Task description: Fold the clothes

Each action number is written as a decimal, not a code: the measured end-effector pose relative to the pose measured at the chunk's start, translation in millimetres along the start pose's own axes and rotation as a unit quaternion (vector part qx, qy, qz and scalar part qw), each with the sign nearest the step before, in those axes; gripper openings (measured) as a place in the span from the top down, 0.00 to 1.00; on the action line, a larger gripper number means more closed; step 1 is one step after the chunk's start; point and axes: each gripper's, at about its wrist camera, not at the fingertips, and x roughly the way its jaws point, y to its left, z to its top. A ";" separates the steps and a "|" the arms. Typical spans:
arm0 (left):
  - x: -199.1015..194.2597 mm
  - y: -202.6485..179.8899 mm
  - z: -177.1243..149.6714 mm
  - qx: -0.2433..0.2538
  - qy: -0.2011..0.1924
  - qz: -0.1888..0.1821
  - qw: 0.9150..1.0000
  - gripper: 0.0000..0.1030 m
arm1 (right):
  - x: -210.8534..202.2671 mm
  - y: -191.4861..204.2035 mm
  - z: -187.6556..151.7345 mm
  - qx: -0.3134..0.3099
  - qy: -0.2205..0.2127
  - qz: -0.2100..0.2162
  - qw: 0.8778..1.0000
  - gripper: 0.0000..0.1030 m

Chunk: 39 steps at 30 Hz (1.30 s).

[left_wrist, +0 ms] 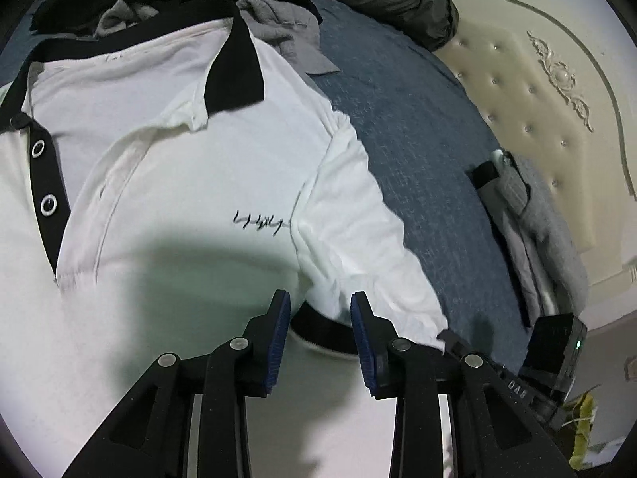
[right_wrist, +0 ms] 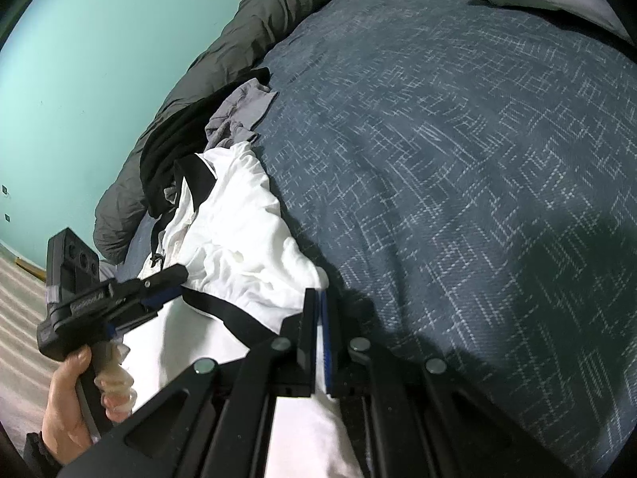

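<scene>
Right claw (right_wrist: 319,298) apparently pinches white polo shirt (left_wrist: 191,183); left claw (left_wrist: 320,298) gapes.

Blue patterned bedspread (right_wrist: 458,159), dark green duvet (right_wrist: 223,55), tufted cream headboard (left_wrist: 529,91), teal wall (right_wrist: 99,59)

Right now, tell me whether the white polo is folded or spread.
Partly spread: the white polo shows collar and placket flat, but its sleeve lies doubled over, rumpled.

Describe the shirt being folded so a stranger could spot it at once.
On the blue patterned bedspread, find the clothes heap beside the dark olive quilt. The white polo shirt lies nearest. Unlike the grey garment behind, it has a black collar and small black chest script.
</scene>
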 end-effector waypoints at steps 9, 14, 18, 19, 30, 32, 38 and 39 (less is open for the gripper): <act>-8.8 14.3 -8.2 -0.024 -0.005 0.009 1.000 0.94 | 0.5 3.6 -2.1 -0.010 0.005 0.000 1.000 0.98; -10.7 30.0 -16.2 -0.048 0.006 0.014 0.999 0.94 | 6.4 3.0 -4.7 -0.009 0.018 -0.004 1.000 0.98; -8.9 29.2 -13.5 -0.054 0.010 0.020 0.998 0.92 | 7.4 6.0 -4.0 -0.021 0.025 -0.007 0.999 0.96; -9.4 27.3 -13.2 -0.049 0.010 0.024 0.998 0.92 | 7.2 6.0 -3.6 -0.020 0.026 -0.007 0.999 0.96; -53.4 -3.5 -16.7 -0.003 -0.054 0.088 0.995 0.58 | -16.0 -3.9 11.4 0.012 -0.020 -0.001 1.000 0.86; -56.3 -12.5 -22.6 0.014 -0.052 0.084 0.995 0.58 | -18.6 -5.5 13.0 0.019 -0.024 0.007 0.999 0.85; -66.5 -14.0 -39.2 0.010 -0.058 0.084 0.995 0.58 | -14.2 28.2 2.8 -0.038 -0.015 0.051 0.998 0.85; -69.0 -11.5 -43.0 0.008 -0.058 0.087 0.994 0.58 | -9.1 34.2 -1.1 -0.048 -0.005 0.052 0.997 0.85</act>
